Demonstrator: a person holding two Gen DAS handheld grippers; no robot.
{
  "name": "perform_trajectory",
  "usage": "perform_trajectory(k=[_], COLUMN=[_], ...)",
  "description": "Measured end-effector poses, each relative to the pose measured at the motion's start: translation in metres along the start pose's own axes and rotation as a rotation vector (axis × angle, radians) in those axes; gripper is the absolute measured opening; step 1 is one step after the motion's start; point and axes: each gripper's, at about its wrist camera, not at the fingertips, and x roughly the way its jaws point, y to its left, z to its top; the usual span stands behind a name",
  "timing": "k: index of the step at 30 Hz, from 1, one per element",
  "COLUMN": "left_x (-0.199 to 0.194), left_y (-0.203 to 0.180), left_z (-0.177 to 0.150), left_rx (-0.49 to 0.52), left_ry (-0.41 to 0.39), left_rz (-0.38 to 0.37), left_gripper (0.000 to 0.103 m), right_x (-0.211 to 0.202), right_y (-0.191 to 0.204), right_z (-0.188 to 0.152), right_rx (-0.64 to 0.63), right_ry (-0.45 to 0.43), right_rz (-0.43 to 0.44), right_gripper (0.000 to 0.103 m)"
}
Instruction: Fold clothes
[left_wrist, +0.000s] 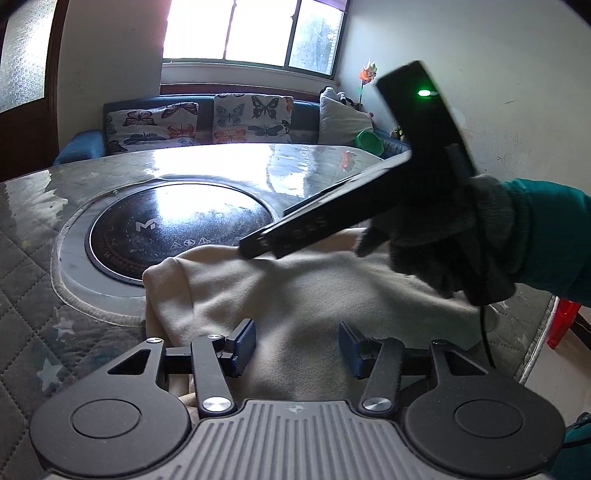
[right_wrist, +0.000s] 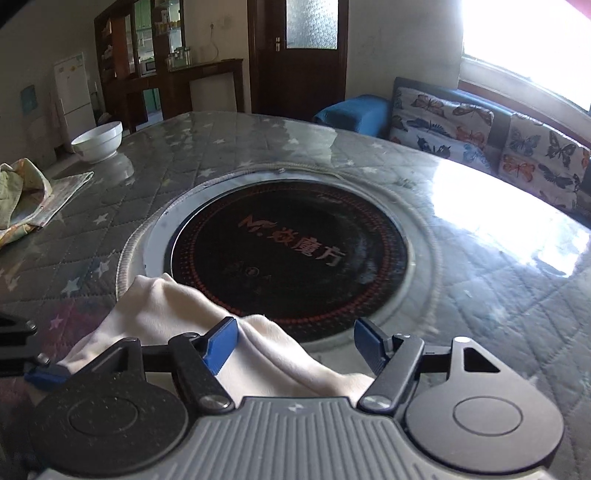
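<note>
Quilted grey cloth with pale stars, under a glossy clear sheet, covers the surface (right_wrist: 229, 147); nearest in the left wrist view, the left hand-held gripper (left_wrist: 297, 345) hangs just above a cream garment (left_wrist: 295, 295), its blue pads parted with only soft cloth showing in the gap between them and nothing pinched; the garment lies bunched at the near edge of the surface, one rounded fold reaching onto the rim of a round black cooktop (right_wrist: 291, 254) set into the middle.

From the right wrist view, the right hand-held gripper (right_wrist: 295, 341) stands wide apart, its left pad resting against a ridge of the same cream garment, its right pad clear over the pale ring around the cooktop; nothing is clamped; in the left wrist view that same tool crosses the frame as a dark, blurred bar, its tip at the garment's far fold, held by a hand in a grey glove (left_wrist: 454, 236) with a teal sleeve (left_wrist: 554, 236) behind it.

Farther off on the left side of the surface lie a crumpled patterned cloth (right_wrist: 22, 195) and a white bowl (right_wrist: 98, 141); beyond the far edge sits a blue sofa (right_wrist: 354, 110) with butterfly cushions (left_wrist: 155, 127) beneath a bright window (left_wrist: 255, 31); a dark wooden door (right_wrist: 299, 55) and a white fridge (right_wrist: 72, 96) stand at the back of the room.
</note>
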Motion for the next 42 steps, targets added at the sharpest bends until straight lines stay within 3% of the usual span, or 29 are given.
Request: perform_trajectory(k=[14, 20, 27, 34, 42], left_x=[-0.005, -0.006, -0.012, -0.009, 0.004], left_y=[0.002, 0.003, 0.003, -0.011, -0.018], left_z=[-0.002, -0.003, -0.002, -0.001, 0.001], left_rx=[-0.011, -0.018, -0.023, 0.019, 0.045], left_ry=[-0.009, -0.012, -0.019, -0.027, -0.018], left_rz=[0.008, 0.012, 0.021, -0.019, -0.048], left_gripper=[0.060, 0.061, 0.063, 0.064, 0.064], right_x=[0.003, -0.013, -0.033, -0.047, -0.037], right_y=[-0.004, 0.008, 0.010, 0.000, -0.007], right_z=[0.013, 0.001, -0.017, -0.032, -0.028], right_rx=[0.039, -0.044, -0.034, -0.031, 0.013], right_ry=[-0.027, -0.002, -0.015, -0.017, -0.018], right_rz=[0.010, 0.037, 0.037, -0.018, 0.001], right_gripper=[0.073, 0.077, 0.079, 0.080, 0.081])
